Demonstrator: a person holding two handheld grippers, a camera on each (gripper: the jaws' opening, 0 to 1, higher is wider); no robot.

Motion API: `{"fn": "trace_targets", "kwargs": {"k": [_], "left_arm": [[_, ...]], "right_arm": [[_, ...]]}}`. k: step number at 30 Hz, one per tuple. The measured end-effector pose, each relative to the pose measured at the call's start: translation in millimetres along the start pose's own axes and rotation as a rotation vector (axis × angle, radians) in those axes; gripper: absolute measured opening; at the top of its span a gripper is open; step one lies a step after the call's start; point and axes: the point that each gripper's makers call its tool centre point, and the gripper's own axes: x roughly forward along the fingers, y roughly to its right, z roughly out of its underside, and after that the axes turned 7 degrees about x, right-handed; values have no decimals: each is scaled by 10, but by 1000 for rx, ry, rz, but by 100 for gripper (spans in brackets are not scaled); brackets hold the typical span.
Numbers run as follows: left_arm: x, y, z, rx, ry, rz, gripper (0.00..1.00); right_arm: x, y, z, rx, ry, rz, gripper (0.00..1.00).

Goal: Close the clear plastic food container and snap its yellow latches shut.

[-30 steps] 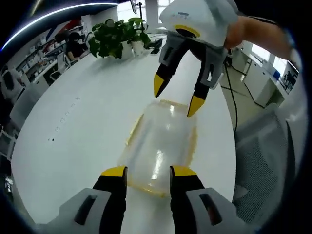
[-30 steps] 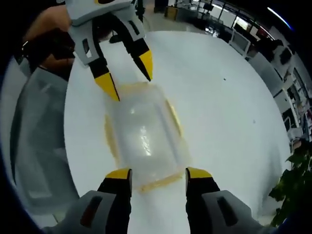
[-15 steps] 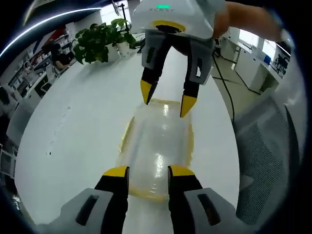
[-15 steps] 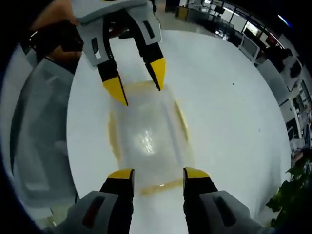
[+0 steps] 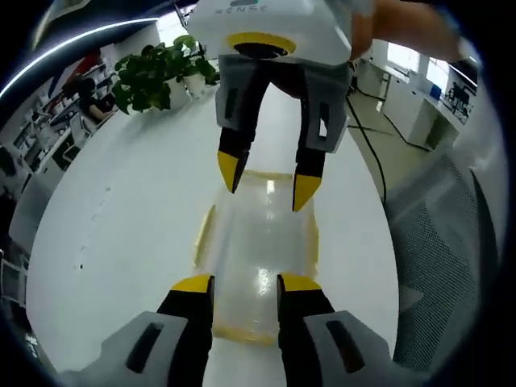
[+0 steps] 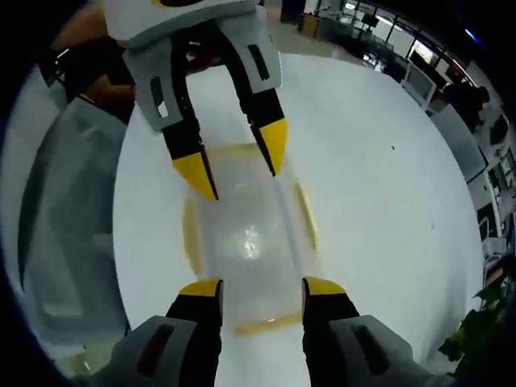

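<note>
Left gripper [image 5: 244,285] and right gripper [image 6: 262,288], jaws parted and empty, face each other tips-down over opposite ends of the clear container [image 5: 256,250] at frame centre on the white table [image 5: 129,234].

Left gripper view. The left gripper [image 5: 245,284] is rising from the bottom edge, its yellow-tipped jaws standing apart over the near end of the clear plastic food container [image 5: 256,258], which is lying lengthwise on the white table [image 5: 121,242]. Yellow latches [image 5: 203,235] are showing along the container's sides and ends. The right gripper [image 5: 266,176] is reaching in from the top, jaws parted and pointing down over the container's far end. A potted plant [image 5: 157,76] is standing at the table's far edge, and a grey mesh chair [image 5: 439,266] is sitting beside the table.
</note>
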Motion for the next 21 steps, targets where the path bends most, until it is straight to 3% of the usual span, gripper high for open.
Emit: {"fn": "trace_targets", "kwargs": {"k": [21], "left_arm": [[94,5,-58,4,10,12,30]], "right_arm": [[52,33,-143,-13,24,-11,38]]}}
